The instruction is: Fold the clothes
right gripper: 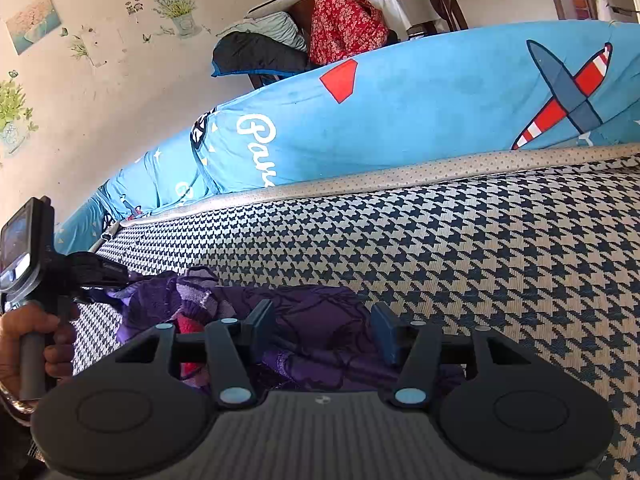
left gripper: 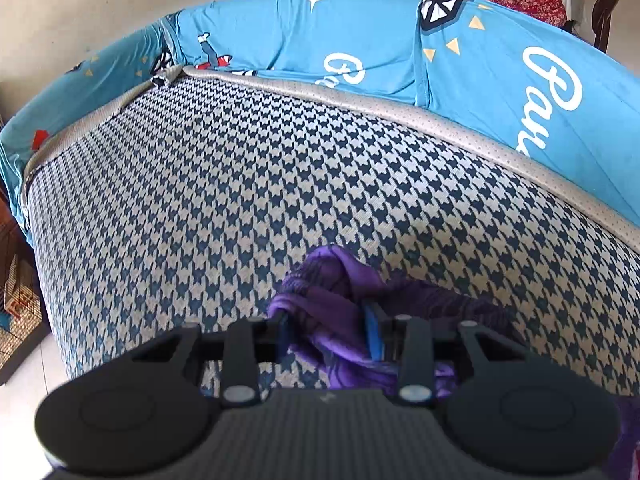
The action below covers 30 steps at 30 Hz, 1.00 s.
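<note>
1. Left gripper (left gripper: 328, 334) pinches a bunched fold of the purple garment (left gripper: 340, 292); cloth fills the gap between its blue-padded fingers and bulges up beyond them.
2. Right gripper (right gripper: 324, 330) stands with its jaws apart over the same garment (right gripper: 320, 320); the fabric lies between and under the fingers, and the pads do not press on it.
3. Deep purple with darker line markings, the garment is crumpled rather than flat, with lighter lilac ridges and a small red patch (right gripper: 188, 328) showing among the folds.
4. It lies on the houndstooth sofa seat (left gripper: 200, 200), near that seat's front edge and well apart from the grey piping along the seat's back.
5. Seen from the right wrist, a hand (right gripper: 28, 344) grips the handle of the left gripper at the garment's left end.
6. Behind the seat rises a bright blue cushion cover (right gripper: 420, 112) with white script, a red-striped plane and small triangles.
7. Beyond the sofa, a red floral cloth (right gripper: 344, 24) hangs over furniture, and a wall with flower stickers (right gripper: 176, 8) stands to its left.
8. Most of the seat around the garment is bare houndstooth.
</note>
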Each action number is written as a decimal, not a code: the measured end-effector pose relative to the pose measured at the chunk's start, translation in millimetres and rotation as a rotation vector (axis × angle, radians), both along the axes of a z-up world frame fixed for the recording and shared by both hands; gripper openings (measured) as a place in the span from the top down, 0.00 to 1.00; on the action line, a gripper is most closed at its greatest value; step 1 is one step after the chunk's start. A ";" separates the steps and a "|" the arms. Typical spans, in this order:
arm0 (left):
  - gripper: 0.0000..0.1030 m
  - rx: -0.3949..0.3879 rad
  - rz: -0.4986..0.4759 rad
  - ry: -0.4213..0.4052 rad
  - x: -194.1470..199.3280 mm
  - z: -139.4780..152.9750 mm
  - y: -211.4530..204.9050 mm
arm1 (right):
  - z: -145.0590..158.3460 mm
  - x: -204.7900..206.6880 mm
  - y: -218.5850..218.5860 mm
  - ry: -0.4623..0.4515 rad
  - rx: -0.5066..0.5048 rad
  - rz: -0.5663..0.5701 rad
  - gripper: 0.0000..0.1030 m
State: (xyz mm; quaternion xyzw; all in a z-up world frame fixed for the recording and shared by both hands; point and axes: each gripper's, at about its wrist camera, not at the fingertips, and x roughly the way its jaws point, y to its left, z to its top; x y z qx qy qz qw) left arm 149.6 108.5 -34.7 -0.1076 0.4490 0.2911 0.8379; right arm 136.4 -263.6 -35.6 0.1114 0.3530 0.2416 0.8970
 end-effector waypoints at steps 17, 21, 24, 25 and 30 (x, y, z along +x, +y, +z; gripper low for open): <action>0.01 -0.194 0.060 -0.261 -55.6 58.8 36.7 | -31.5 16.0 40.4 0.032 -0.087 -0.028 0.96; 0.00 -0.064 0.093 -0.343 -65.9 80.6 35.8 | -6.0 10.7 27.8 -0.083 -0.012 -0.079 0.96; 0.00 -0.095 0.071 -0.328 -61.6 77.8 34.7 | 15.4 6.6 12.6 -0.119 0.105 -0.085 0.96; 0.00 -0.111 0.057 -0.319 -60.2 75.5 32.7 | 20.9 3.6 10.7 -0.125 0.135 -0.065 0.96; 0.00 -0.123 -0.041 -0.283 -52.2 68.2 10.4 | 40.8 -22.6 20.5 -0.165 0.167 0.091 0.96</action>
